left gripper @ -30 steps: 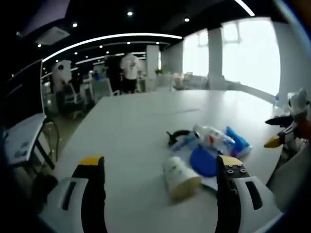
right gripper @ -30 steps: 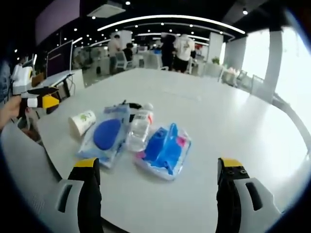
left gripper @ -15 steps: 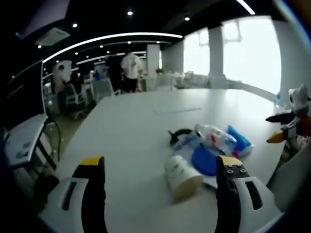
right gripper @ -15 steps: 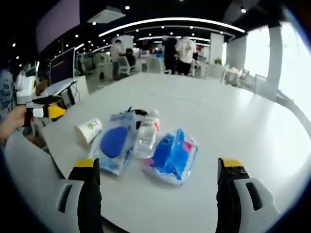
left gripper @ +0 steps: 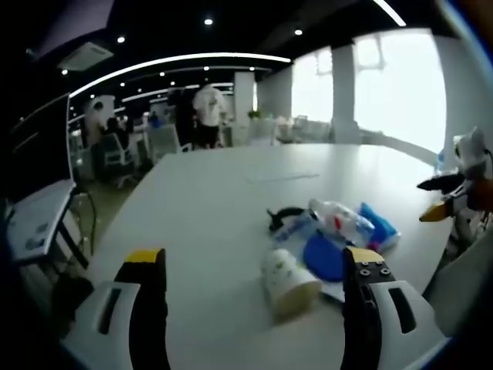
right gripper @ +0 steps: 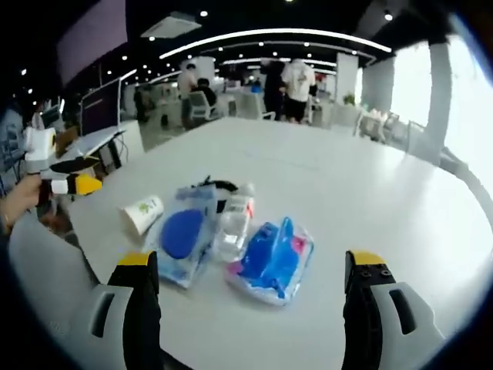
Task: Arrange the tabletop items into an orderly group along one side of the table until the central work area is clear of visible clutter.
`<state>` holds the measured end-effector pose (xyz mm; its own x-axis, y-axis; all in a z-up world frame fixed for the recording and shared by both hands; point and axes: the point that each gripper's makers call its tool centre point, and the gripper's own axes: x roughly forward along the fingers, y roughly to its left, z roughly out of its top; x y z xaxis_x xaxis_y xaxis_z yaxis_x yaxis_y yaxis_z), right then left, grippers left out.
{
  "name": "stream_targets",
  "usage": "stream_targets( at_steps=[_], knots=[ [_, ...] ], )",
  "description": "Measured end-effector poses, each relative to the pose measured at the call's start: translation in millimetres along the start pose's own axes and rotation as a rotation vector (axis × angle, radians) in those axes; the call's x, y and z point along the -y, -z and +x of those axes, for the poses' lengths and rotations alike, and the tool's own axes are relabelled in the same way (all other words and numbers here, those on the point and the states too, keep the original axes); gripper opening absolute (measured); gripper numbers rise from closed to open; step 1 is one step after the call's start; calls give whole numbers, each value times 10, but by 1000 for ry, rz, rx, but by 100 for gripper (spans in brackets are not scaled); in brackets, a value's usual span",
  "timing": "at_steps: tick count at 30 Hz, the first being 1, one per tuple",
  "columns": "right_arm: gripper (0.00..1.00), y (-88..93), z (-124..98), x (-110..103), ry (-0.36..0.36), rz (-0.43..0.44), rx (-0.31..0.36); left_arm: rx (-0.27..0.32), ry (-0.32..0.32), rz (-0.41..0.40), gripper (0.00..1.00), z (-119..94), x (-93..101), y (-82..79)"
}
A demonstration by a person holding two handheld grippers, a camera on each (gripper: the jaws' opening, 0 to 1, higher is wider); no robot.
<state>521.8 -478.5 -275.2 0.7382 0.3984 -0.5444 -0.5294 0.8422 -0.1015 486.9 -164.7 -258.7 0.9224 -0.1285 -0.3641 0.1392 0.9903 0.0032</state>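
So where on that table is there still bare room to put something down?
Plenty: the table is bare beyond and beside the cluster. It is crowded only where the paper cup, two blue packets, the plastic bottle and a black cable lie packed together.

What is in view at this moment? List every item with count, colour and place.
Paper cup: 1, white with a green print, lying on its side at one end of the cluster.
Plastic packet with round blue item: 1, clear and blue, flat beside the cup.
Water bottle: 1, clear, lying between the two packets.
Plastic packet with blue contents: 1, blue with a pink spot, on the bottle's other side.
Black object: 1, behind the cluster; kind unclear.
Table: 1, white, under everything.
People: several, standing in the office background.
Left hand-held gripper: 1, black jaws with yellow tips, apart, above the table near the cup.
Right hand-held gripper: 1, same colours, jaws apart, facing the cluster.
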Motion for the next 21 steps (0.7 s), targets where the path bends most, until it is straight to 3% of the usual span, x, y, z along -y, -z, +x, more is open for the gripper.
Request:
stream_targets(
  at_steps=[5, 9, 13, 17, 21],
  knots=[
    [99, -42, 78, -59, -27, 30, 1, 6, 4, -30, 91, -24, -15, -5],
    [99, -47, 98, -86, -41, 6, -2, 12, 17, -66, 89, -11, -11, -7],
    [99, -74, 115, -132, -80, 79, 9, -13, 55, -39, 89, 20, 114, 41],
    [99, -118, 143, -106, -71, 57, 22, -4, 63, -23, 87, 24, 145, 27],
    [98, -165, 206, -132, -85, 41, 13, -39, 80, 5, 88, 37, 204, 86]
  ],
)
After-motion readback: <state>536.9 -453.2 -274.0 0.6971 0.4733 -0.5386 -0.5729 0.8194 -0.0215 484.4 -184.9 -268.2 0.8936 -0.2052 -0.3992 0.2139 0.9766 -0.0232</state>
